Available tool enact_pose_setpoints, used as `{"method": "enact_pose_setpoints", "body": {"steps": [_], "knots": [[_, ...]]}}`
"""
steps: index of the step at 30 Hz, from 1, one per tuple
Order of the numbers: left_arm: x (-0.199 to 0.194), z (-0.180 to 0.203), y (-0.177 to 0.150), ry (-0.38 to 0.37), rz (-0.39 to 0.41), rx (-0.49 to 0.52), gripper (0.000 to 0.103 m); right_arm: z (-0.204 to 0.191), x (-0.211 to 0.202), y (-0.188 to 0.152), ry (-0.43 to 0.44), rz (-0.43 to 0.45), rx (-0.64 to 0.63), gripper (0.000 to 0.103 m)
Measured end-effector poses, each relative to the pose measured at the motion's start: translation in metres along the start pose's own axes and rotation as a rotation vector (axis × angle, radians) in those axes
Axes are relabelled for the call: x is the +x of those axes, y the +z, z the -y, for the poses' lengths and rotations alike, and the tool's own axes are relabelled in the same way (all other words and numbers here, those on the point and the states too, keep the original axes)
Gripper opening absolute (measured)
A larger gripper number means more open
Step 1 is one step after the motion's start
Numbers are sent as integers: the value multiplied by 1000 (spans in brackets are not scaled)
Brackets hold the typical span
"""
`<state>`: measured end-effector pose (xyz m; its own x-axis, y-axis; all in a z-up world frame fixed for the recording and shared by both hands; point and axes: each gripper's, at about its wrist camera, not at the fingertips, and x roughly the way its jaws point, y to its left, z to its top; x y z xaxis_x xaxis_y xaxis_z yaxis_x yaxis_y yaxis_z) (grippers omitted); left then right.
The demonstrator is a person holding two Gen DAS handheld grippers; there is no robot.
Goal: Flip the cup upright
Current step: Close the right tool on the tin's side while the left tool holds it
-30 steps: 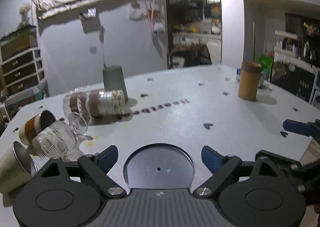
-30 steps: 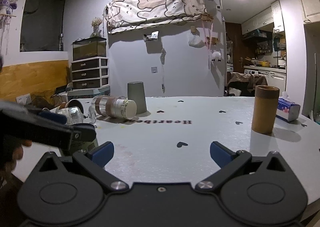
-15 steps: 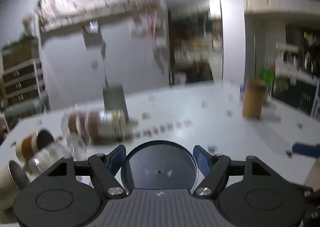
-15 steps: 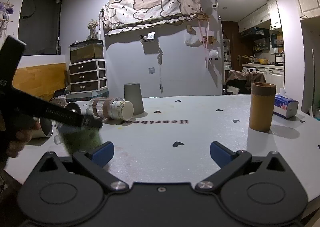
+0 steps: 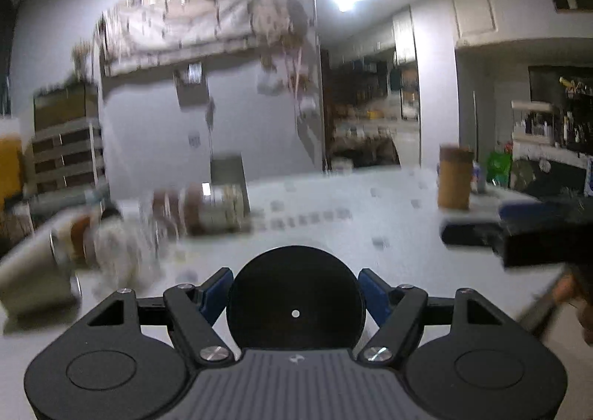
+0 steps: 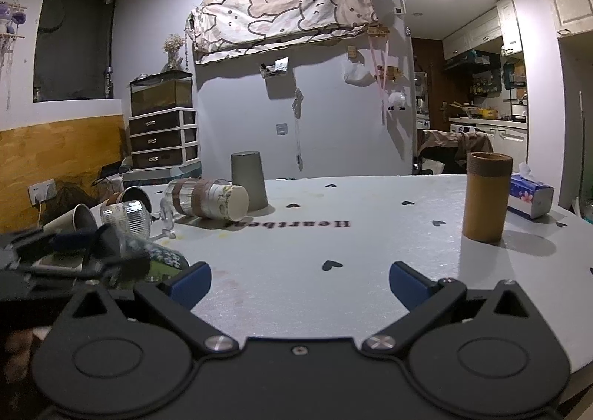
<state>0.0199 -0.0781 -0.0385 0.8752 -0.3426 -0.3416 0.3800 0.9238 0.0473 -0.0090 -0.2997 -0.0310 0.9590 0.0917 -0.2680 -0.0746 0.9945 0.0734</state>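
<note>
**Cup in the left claw, lifted and mid-flip**

Closest to me, my left gripper [image 5: 295,296] is clenched on a dark cup [image 5: 295,303]; its round base with a small centre dot faces straight into the left wrist camera, blue pads pressed on either side. So the cup lies along the fingers, mouth pointing away from me. From the right wrist view I see the same cup [image 6: 155,257] at the left edge, floral and green-patterned, blurred, held off the white table [image 6: 296,264]. Everything beyond it in the left view is smeared, so I judge I'm in motion, in the lift-and-rotate step.

My right gripper [image 6: 298,281] hangs released, nothing between its pads, low over the table's near edge.

Next, I reckon, calls for rolling the left wrist until the base faces down, then lowering onto bare table before letting go.

Further out, a banded cup [image 6: 207,199] lies on its side, a stemmed glass [image 6: 128,218] toppled beside it, more fallen cups behind. A grey cup [image 6: 249,179] stands mouth-down; the brown canister [image 6: 486,197] stands well apart at right, with a tissue pack [image 6: 530,196] just past it.
</note>
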Motion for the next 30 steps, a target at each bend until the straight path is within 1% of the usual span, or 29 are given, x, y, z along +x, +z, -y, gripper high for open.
{"method": "enact_pose_setpoints", "body": {"steps": [4, 7, 9, 10, 12, 13, 14, 17, 20, 22, 24, 27, 30], "knots": [[0, -7, -11, -22, -81, -41, 74, -6, 2, 0, 12, -6, -10, 103], [-2, -10, -14, -18, -78, -57, 74, -11, 8, 2, 42, -28, -4, 103], [-3, -10, -15, -16, -77, -58, 74, -11, 15, 5, 98, -68, 32, 103], [-3, -10, -15, -16, -76, -59, 74, -10, 20, 7, 140, -95, 63, 103], [-3, -9, -15, -17, -78, -59, 74, -8, 34, 12, 232, -177, 149, 103], [-3, -8, -14, -19, -81, -57, 74, -6, 44, 14, 275, -227, 202, 103], [-3, -8, -14, -21, -83, -55, 74, -4, 57, 16, 316, -296, 276, 103], [-5, -8, -14, -28, -83, -54, 74, -3, 88, 18, 394, -444, 450, 101], [-7, -8, -15, -33, -79, -55, 74, -10, 115, 13, 423, -576, 604, 100], [-8, -8, -17, -36, -72, -49, 74, -16, 125, 8, 426, -637, 654, 96], [-10, -8, -18, -42, -66, -40, 74, -25, 133, 4, 426, -684, 682, 96], [-11, -8, -19, -56, -61, -29, 74, -31, 139, 5, 430, -703, 722, 94], [-13, -11, -20, -45, -57, -29, 74, -33, 145, 4, 440, -739, 761, 88]]}}
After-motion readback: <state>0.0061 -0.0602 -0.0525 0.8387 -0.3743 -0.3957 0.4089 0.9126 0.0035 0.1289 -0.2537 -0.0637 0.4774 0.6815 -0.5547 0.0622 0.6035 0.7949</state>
